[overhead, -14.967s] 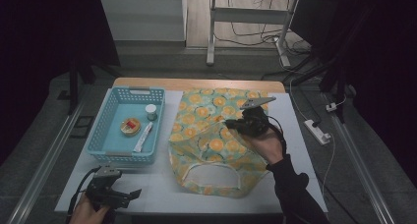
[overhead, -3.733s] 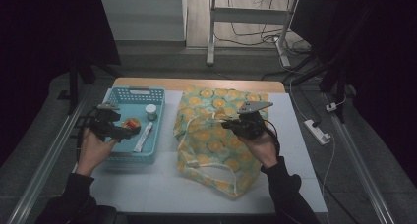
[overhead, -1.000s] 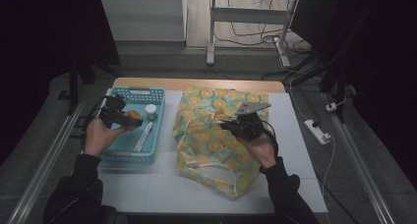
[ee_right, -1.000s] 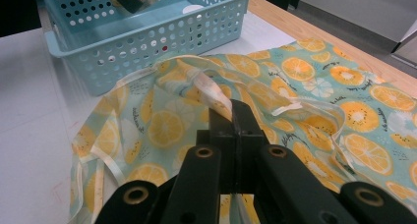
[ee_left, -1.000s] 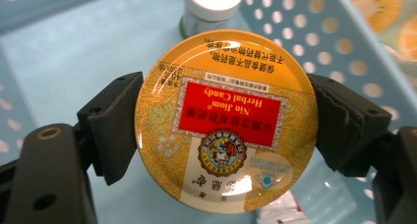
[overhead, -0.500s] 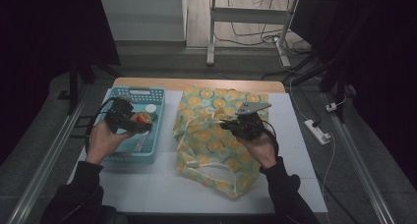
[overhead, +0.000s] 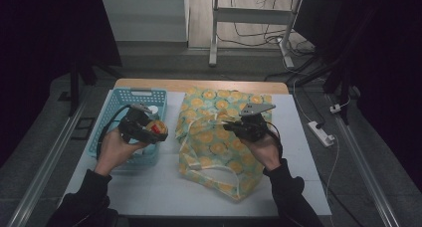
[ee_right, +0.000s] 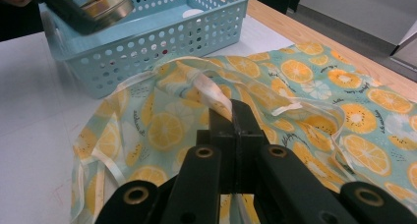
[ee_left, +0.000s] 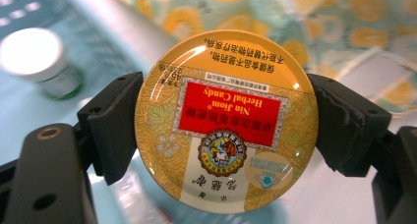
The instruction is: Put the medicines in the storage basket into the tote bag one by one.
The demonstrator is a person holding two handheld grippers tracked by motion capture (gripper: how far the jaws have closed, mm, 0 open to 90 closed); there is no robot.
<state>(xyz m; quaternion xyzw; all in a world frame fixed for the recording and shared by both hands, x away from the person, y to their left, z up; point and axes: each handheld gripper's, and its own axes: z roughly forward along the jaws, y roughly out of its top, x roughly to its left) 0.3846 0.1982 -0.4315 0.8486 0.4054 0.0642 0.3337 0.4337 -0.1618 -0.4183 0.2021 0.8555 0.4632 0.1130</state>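
Left gripper [overhead: 158,130] has the round candy tin [ee_left: 226,121] clamped edge to edge between its two pads, label facing the camera, lifted above the blue basket [overhead: 110,118] and heading toward the bag. Right gripper [ee_right: 235,120] is clenched tight on the rim and white drawstring of the orange-print cloth bag [overhead: 219,137], holding the mouth up off the table.

Here's the worry: that tin is smooth and glossy (only two narrow patches of rim are in contact), so any twist of the wrist could let it pivot or squirt out onto the table short of the bag. The white-capped bottle [ee_left: 37,57] sits in the basket just behind the tin, well apart. Trouble on the other side too: the bag's mouth looks barely parted ahead of the right jaws, so the tin could catch on the fabric or cord and slide off the outside.
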